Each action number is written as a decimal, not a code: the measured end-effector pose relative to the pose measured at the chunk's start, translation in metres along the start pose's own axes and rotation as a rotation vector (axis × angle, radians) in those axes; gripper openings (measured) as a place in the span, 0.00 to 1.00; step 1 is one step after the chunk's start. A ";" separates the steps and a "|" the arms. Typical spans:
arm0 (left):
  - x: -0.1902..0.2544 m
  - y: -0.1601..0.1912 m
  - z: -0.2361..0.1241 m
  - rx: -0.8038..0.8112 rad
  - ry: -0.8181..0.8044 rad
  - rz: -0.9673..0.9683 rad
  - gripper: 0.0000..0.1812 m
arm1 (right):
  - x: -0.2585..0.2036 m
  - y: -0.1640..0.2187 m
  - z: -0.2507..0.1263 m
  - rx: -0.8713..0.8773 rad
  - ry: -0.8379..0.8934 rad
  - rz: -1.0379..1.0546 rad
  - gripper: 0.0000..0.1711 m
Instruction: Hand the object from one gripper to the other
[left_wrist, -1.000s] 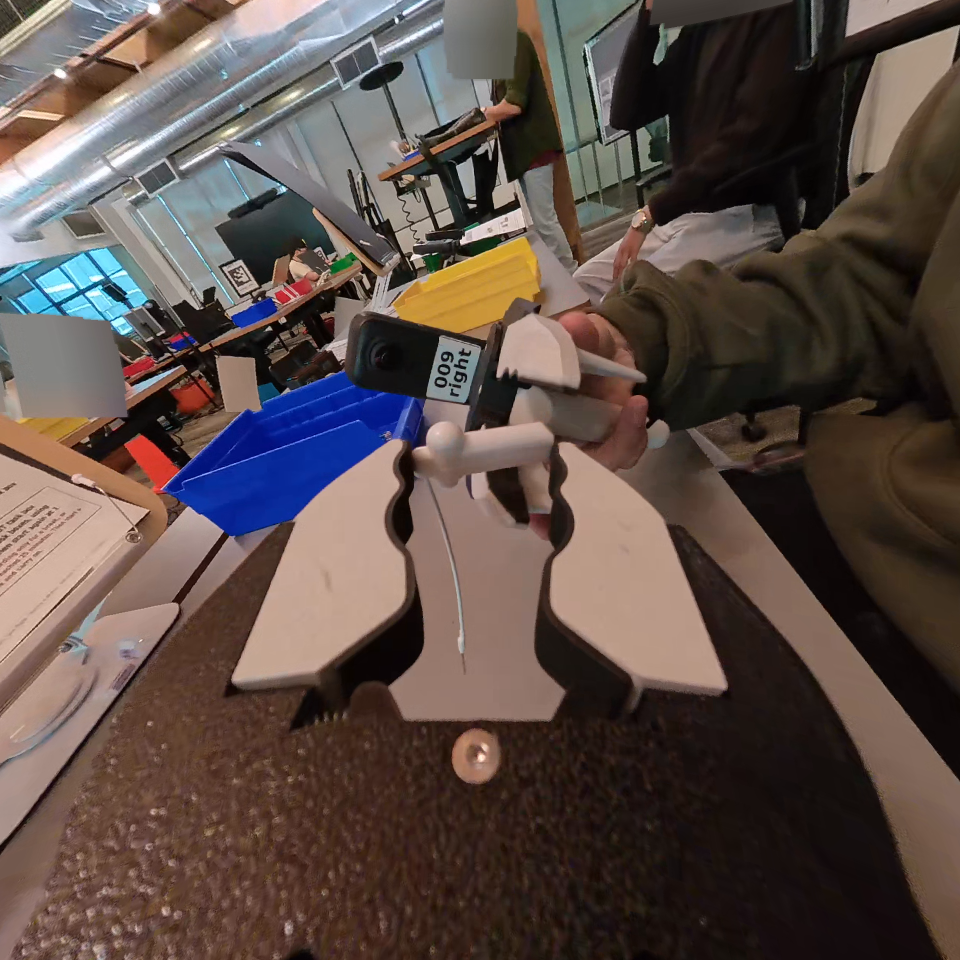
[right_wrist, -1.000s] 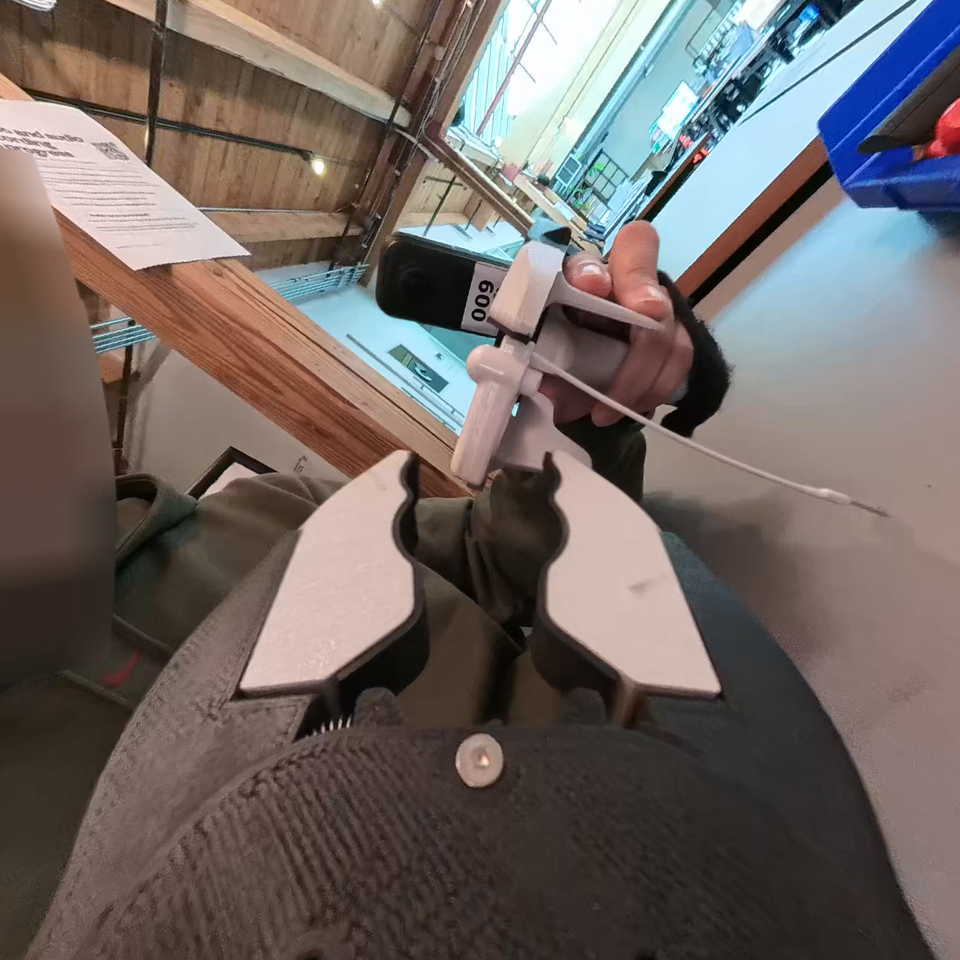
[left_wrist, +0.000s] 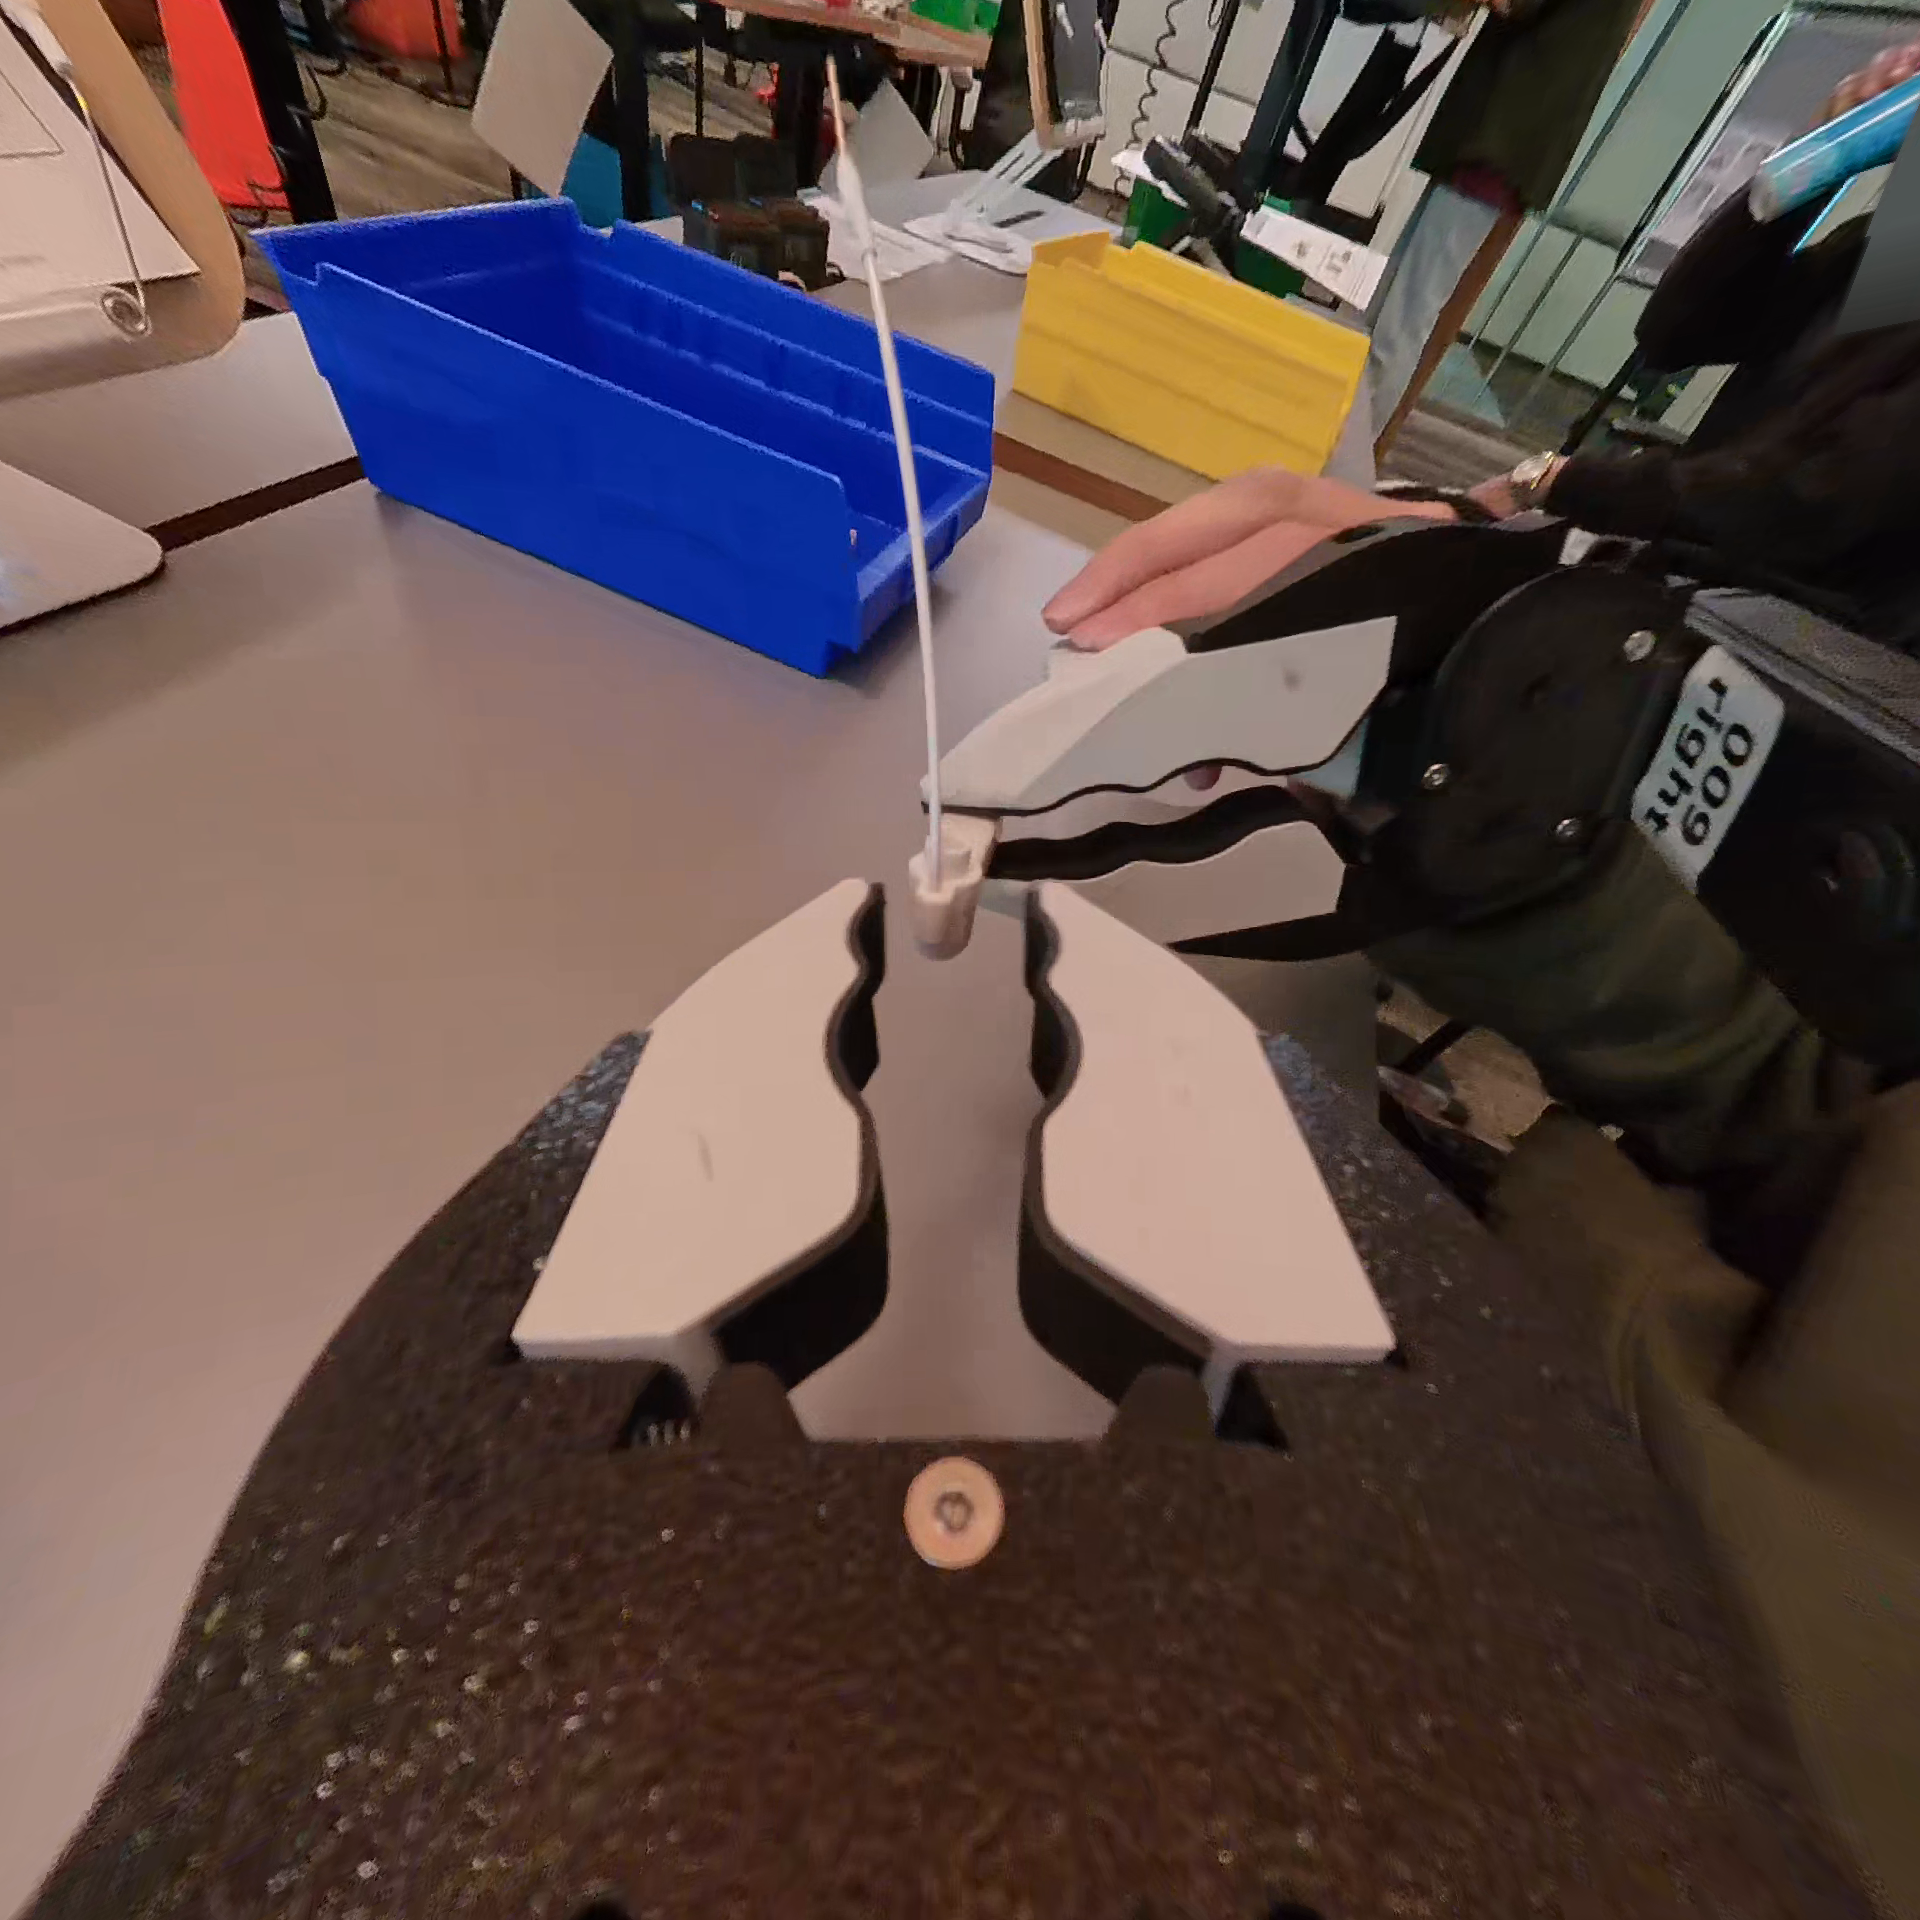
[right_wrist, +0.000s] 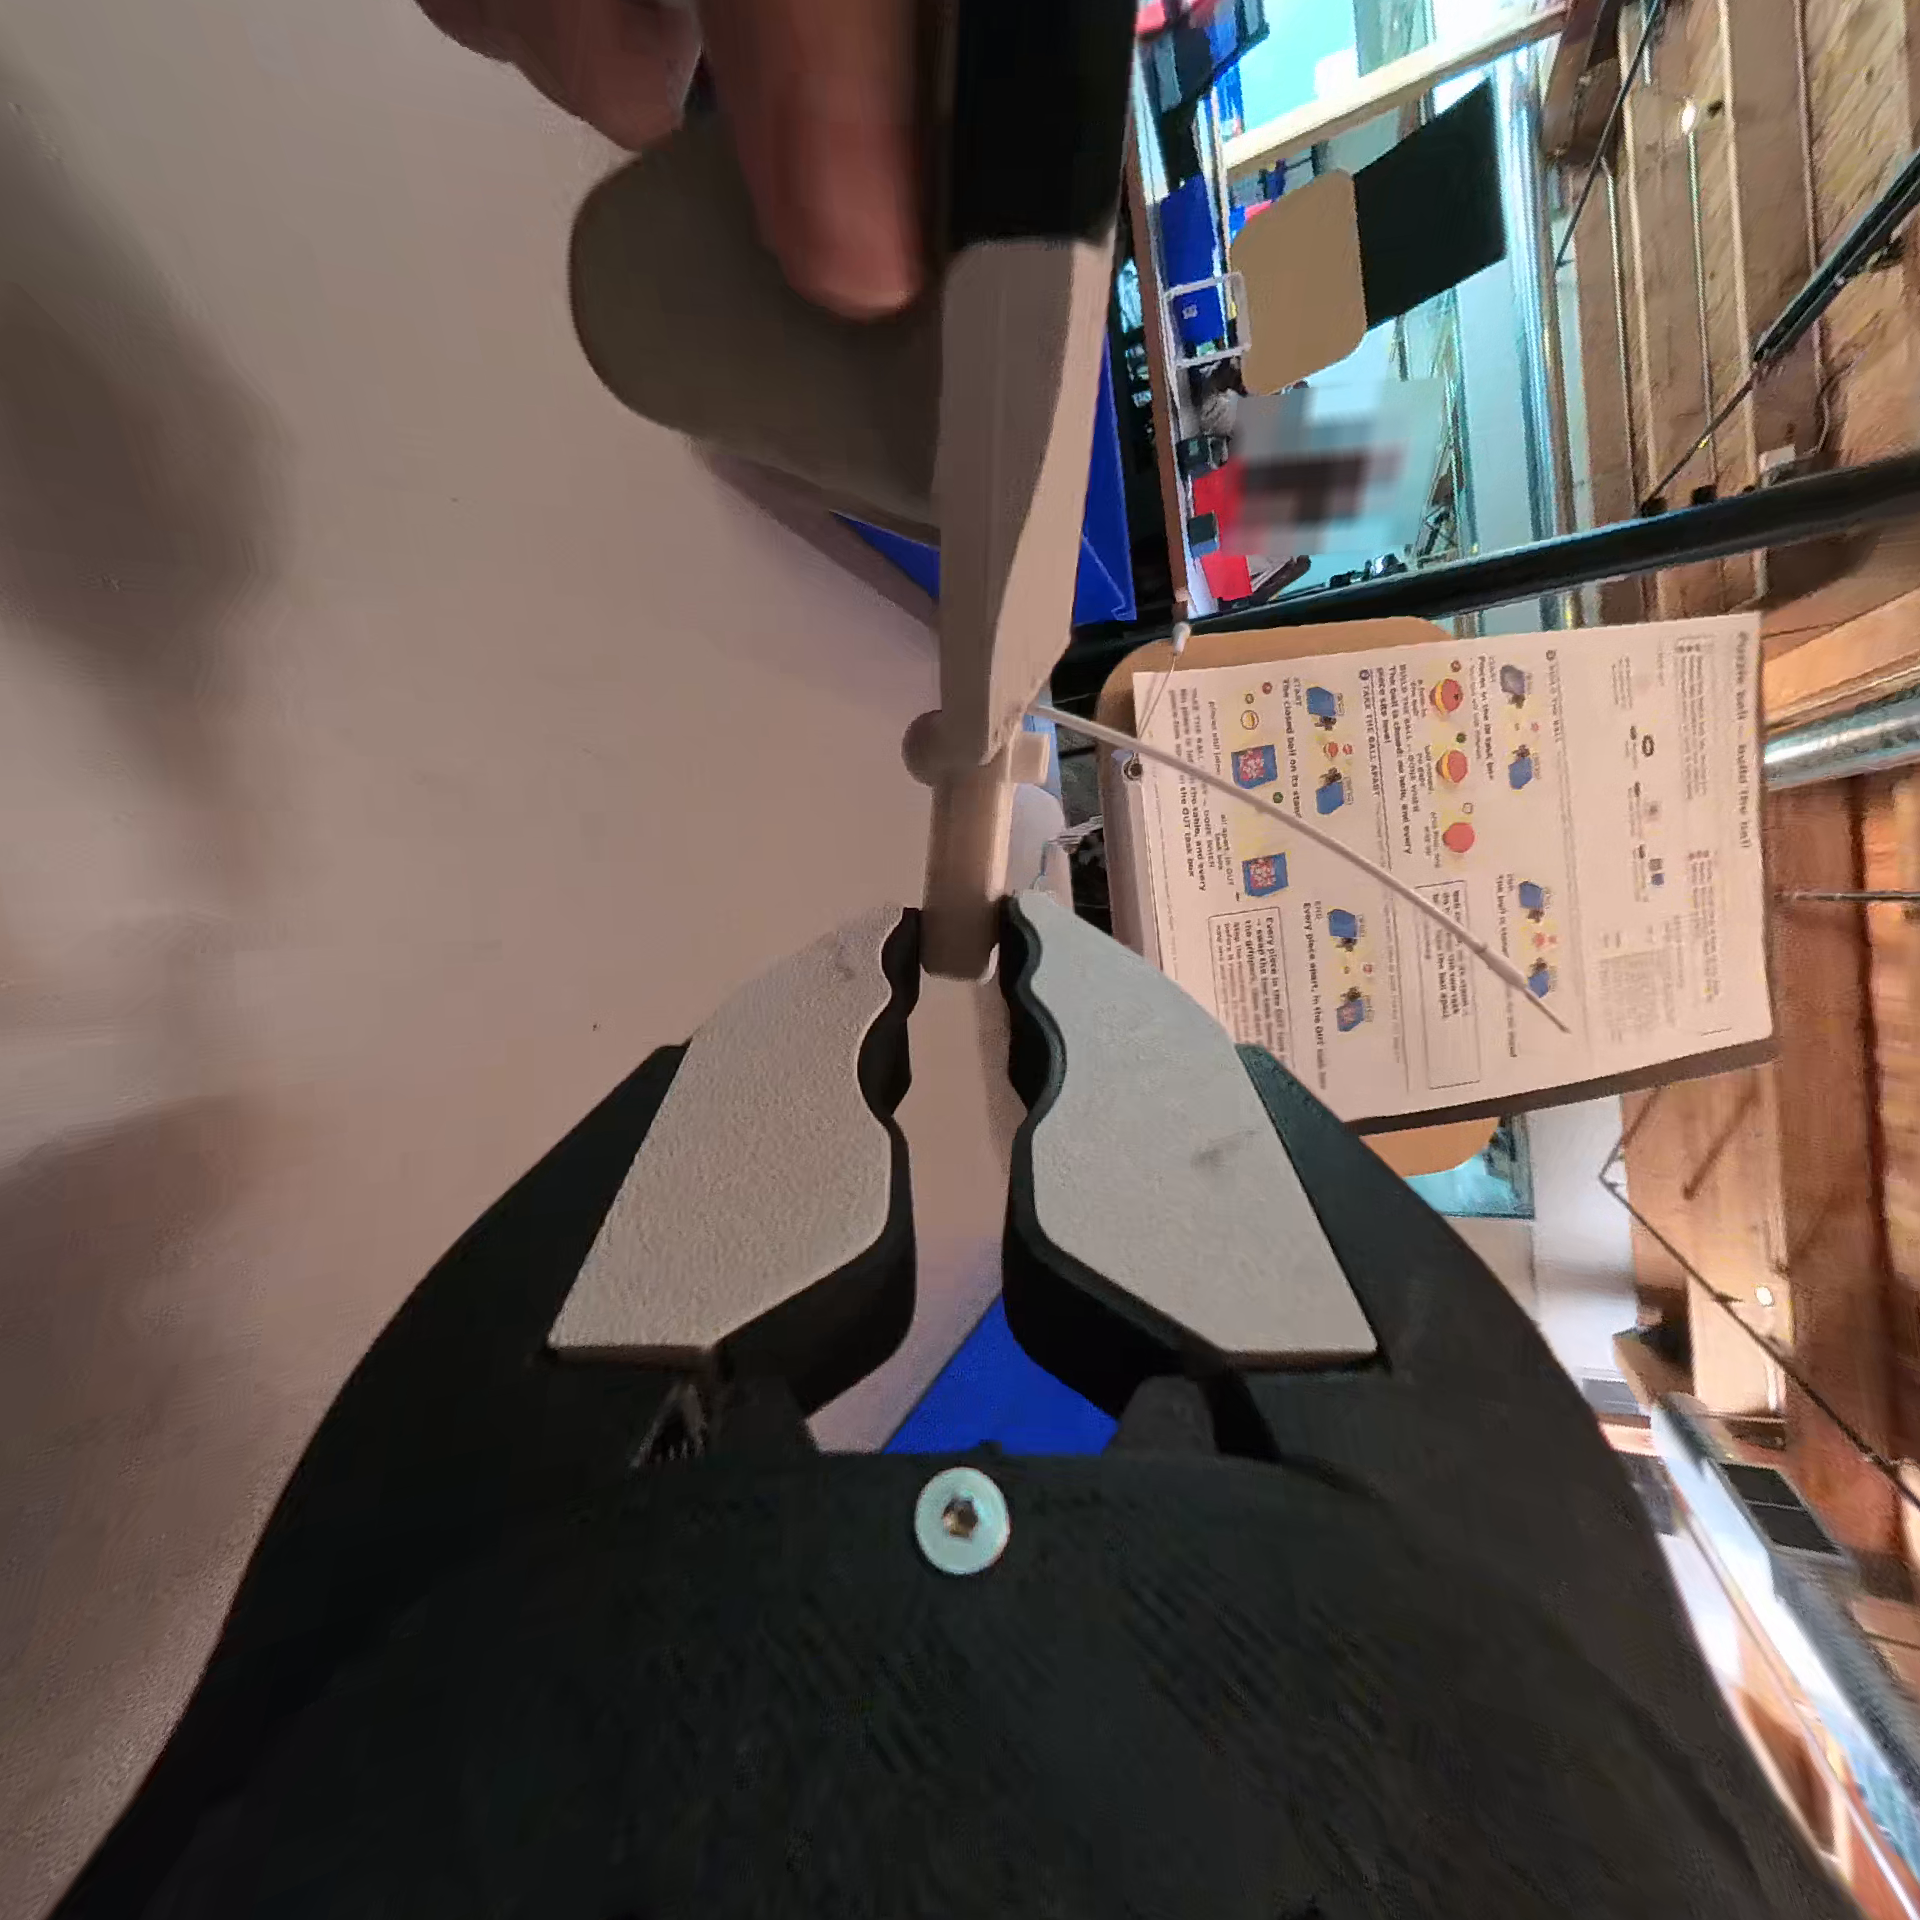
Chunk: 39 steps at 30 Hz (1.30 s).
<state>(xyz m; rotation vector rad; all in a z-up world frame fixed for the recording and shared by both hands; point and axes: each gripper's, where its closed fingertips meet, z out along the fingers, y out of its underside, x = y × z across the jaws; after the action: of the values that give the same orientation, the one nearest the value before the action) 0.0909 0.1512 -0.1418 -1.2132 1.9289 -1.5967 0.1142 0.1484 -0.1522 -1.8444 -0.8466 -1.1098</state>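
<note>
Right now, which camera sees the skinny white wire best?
The left wrist view: the wire stands out against the blue bin. The right wrist view shows it curving thinly across a printed sheet, harder to follow.

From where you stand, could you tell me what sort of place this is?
Probably a shared workshop or lab: blue and yellow parts bins sit on grey tables, with cluttered workbenches behind and an instruction sheet on a board.

A lettered label (left_wrist: 1704, 764) on the right tool (left_wrist: 961, 826); a printed sheet (right_wrist: 1455, 862).
</note>
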 end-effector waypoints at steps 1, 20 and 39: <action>-0.002 0.001 0.000 -0.003 -0.007 0.007 0.08 | 0.000 -0.001 0.000 0.001 0.005 -0.009 0.08; -0.024 -0.027 0.003 0.120 -0.536 0.727 0.06 | 0.070 0.018 -0.027 0.692 -0.292 1.720 0.22; -0.035 -0.025 0.000 0.098 -0.610 0.722 0.07 | 0.060 0.005 -0.032 0.661 -0.440 1.709 0.14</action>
<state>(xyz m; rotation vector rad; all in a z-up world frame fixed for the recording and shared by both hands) 0.1203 0.1786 -0.1267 -0.7065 1.5848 -0.8104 0.1302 0.1259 -0.0898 -1.4322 0.3064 0.6002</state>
